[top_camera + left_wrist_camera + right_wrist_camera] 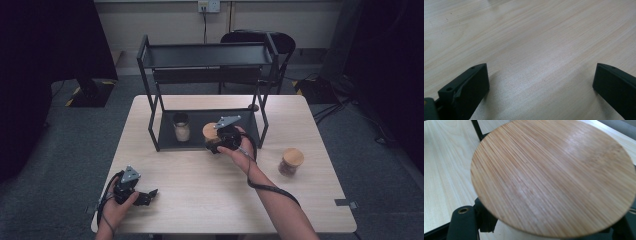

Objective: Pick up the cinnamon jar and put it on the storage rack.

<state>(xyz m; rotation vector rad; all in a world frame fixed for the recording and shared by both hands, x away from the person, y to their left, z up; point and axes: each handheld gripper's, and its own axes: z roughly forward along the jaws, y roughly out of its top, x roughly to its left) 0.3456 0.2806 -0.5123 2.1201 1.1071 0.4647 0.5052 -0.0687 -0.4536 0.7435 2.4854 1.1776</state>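
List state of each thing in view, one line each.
left gripper: open, empty, low over the table.
right gripper: shut on the bamboo-lid jar at the shelf rack's front edge.
open jar: lidless, upright on the rack's bottom tray.
lidded jar: closed, upright on the table.
shelf rack: upright, top shelf bare.

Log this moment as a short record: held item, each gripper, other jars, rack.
held item: bamboo-lidded jar, at the rack's lower shelf front
right gripper: shut on the jar
left gripper: open, over bare table
dark-lidded jar: on the lower shelf
third jar: on the table, right of the rack
rack: black, top shelf bare
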